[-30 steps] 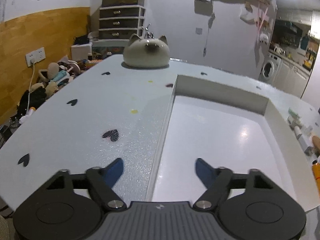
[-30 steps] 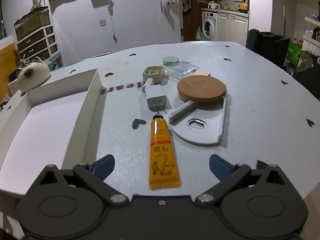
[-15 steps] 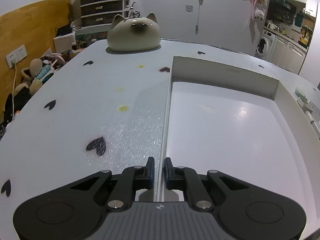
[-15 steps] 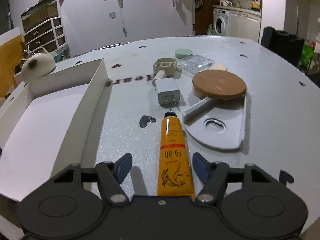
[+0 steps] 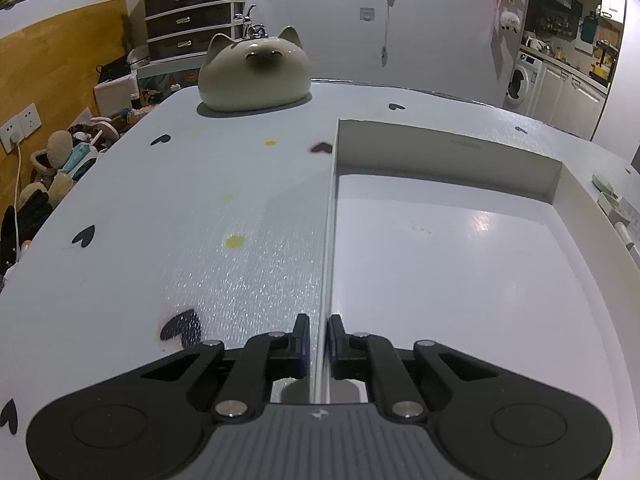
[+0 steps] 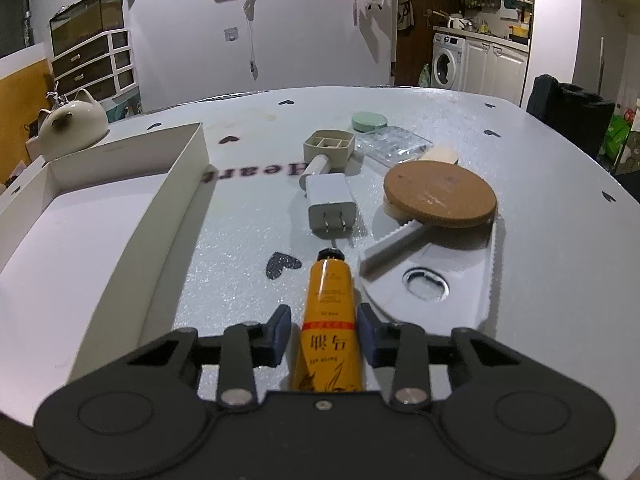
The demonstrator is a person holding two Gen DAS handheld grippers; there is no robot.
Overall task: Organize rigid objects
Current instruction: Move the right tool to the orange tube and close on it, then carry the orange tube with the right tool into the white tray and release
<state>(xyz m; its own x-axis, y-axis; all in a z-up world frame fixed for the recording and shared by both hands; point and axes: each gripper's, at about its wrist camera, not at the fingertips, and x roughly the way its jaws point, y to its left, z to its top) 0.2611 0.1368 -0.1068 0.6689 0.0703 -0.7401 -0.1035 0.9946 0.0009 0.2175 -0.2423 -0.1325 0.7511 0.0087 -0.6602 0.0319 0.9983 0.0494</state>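
Here left gripper (image 5: 319, 346) clamps the shallow white cardboard tray's (image 5: 326, 240) wall; right gripper (image 6: 323, 334) straddles the orange squeeze tube (image 6: 329, 316), contact unclear, twelve o'clock.

Orange tube (image 6: 329, 320) lying flat, black cap pointed away, white open box (image 6: 160, 208) at its left, charger (image 6: 331, 204), cork disc (image 6: 439, 193), grey cutter (image 6: 432, 276) close beyond.

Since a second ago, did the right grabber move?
Yes. The right gripper came forward toward the wall charger, and its fingers closed in around the orange tube.
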